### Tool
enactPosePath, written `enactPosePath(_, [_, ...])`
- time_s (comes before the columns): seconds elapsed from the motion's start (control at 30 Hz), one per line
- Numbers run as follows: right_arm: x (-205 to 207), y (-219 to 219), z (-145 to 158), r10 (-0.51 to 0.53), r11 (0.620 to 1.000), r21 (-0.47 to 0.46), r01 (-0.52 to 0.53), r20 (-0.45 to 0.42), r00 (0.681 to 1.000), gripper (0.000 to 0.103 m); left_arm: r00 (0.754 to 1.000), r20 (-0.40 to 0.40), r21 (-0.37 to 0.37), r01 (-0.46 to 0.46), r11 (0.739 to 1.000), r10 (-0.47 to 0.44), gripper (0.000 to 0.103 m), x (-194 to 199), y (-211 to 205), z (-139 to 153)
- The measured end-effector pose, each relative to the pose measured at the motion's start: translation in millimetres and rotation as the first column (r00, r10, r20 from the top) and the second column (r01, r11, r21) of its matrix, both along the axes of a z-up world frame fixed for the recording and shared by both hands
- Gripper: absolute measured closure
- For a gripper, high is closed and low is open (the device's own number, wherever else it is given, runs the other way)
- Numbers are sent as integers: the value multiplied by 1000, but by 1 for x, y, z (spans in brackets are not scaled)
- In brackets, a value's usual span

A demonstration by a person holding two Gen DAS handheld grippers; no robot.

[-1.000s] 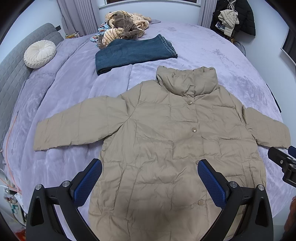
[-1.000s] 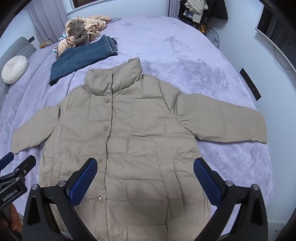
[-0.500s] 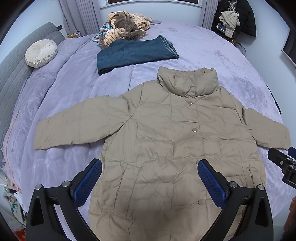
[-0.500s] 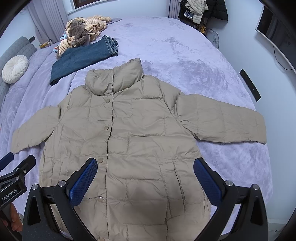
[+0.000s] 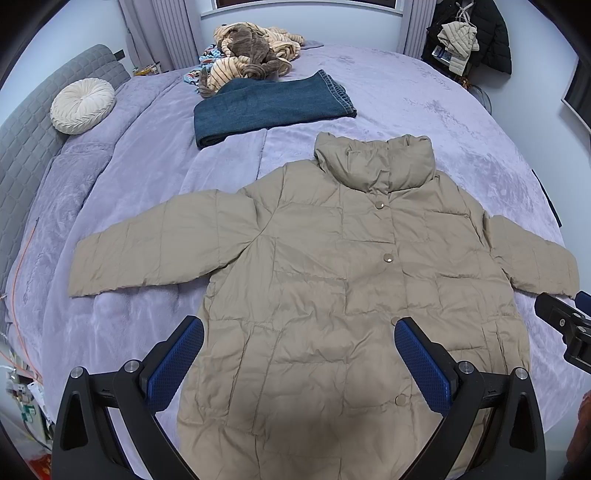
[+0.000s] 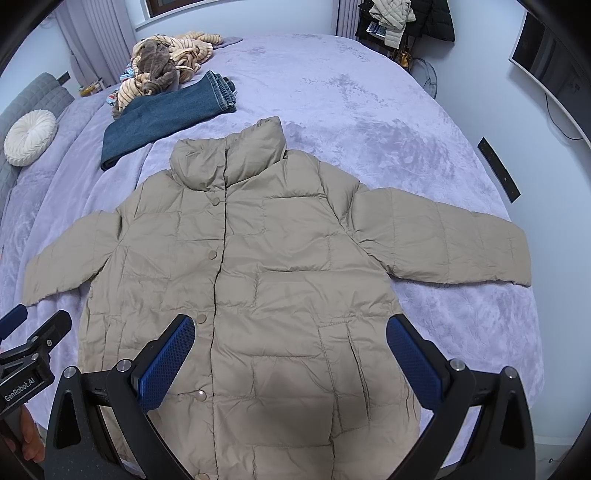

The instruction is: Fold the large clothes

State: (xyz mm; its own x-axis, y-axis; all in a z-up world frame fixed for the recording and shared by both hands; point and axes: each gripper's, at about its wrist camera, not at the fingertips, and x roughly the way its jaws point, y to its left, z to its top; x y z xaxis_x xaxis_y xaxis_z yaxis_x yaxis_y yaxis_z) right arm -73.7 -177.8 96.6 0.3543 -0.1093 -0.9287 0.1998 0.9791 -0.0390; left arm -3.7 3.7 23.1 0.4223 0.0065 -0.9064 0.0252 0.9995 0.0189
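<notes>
Left gripper (image 5: 299, 363) and right gripper (image 6: 290, 362) hover side by side, both jaws spread wide with nothing between the blue pads

A wide bed (image 5: 461, 122) is spread with a lilac plush cover, backed at the left by a grey quilted headboard (image 5: 26, 147). Pale walls are seen all round, grey curtains (image 5: 159, 33) are hung beside a window (image 6: 236, 7), and a dark wall-mounted screen (image 6: 550, 62) is caught at right.
</notes>
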Motion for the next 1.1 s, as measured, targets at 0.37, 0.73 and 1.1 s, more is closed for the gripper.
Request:
enactPosePath(0.37, [0, 1, 1, -1, 1000, -1, 1, -1, 1000, 0, 1000, 0, -1, 2, 1000, -2, 0, 0, 0, -1])
enactPosePath(0.73, [-1, 2, 1, 0, 1000, -2, 0, -1, 1000, 0, 1000, 0, -1, 3, 1000, -3, 0, 0, -2, -3])
enactPosePath(1.1, [1, 4, 1, 1, 1000, -4, -1, -2, 1000, 0, 1000, 0, -5, 0, 1000, 0, 0, -2, 3, -1])
